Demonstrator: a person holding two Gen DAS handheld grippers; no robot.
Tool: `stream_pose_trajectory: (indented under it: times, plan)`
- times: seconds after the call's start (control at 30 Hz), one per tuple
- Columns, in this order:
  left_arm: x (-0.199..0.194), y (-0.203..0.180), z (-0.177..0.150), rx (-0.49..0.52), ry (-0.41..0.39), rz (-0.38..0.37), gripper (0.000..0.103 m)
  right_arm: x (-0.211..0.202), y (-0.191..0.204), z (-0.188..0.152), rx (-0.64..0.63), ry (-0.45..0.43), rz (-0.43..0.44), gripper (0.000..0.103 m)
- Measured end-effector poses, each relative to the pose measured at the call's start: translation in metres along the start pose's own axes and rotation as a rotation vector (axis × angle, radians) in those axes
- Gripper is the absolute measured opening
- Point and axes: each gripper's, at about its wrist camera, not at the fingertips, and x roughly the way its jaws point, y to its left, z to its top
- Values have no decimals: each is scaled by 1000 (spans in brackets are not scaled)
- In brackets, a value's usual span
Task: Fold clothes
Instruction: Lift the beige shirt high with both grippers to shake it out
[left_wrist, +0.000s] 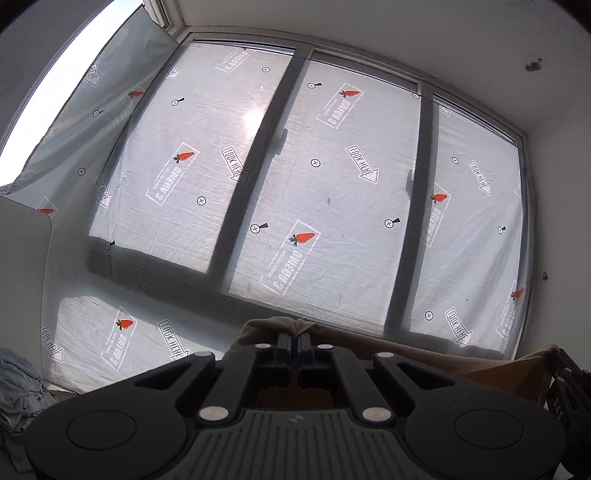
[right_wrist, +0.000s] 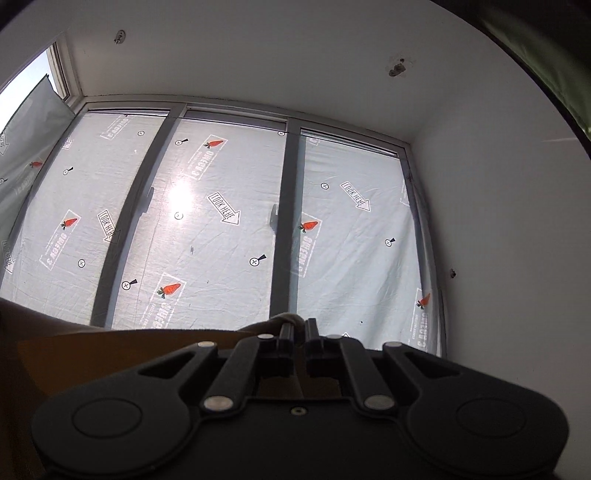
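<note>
both cameras tilt up toward a window (left_wrist: 314, 166) covered by a pale printed sheet (left_wrist: 332, 221) with carrots and "look here" arrows, sun glaring through it

the left claw (left_wrist: 294, 341) has its fingers pressed together on a bunched fold of tan cloth (left_wrist: 424, 356). the fabric pokes up just past the fingertips (left_wrist: 284, 341) as a small hump, then stretches away to the right in a taut band below the window line. at the right edge of the left view that band reaches the right claw (left_wrist: 561, 369), seen only in part, dark, at the cloth's far corner

in the right view the right claw (right_wrist: 299, 332) is pinched on the same cloth (right_wrist: 129, 350): a pale knot of fabric sits between and just above the fingertips (right_wrist: 286, 330), with a narrow gap showing beside the right finger. from there the cloth runs left as a shaded tan sheet, hanging under the claw body and filling the lower left of the view

so the cloth spans between the two claws, held at an edge by each, raised in front of the window

a heap of grey-blue clothes (left_wrist: 22, 391) lies at the lower left of the left view, well apart from the tan cloth. white wall (right_wrist: 498, 258) stands to the right of the window, with a few small marks on it
</note>
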Motion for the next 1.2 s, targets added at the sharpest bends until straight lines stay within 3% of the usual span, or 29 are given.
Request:
stream_pose_trajectory:
  times: [0.1, 0.2, 0.47, 0.7, 0.93, 1.2]
  plan:
    - [-17, -5, 10, -6, -6, -25, 2, -12, -14, 13, 13, -26, -5, 6]
    - [-18, -14, 3, 40, -8, 2, 2, -19, -19, 14, 28, -32, 10, 6]
    - [35, 0, -38, -17, 218, 76, 2, 11, 0, -35, -16, 118, 41, 6]
    - [103, 7, -66, 20, 252, 120, 2, 57, 24, -88, -46, 232, 50, 6]
    - [212, 21, -98, 27, 306, 97, 2, 125, 50, -141, -107, 302, 17, 6]
    - [367, 49, -184, 17, 485, 169, 3, 242, 101, -266, -183, 473, 76, 6]
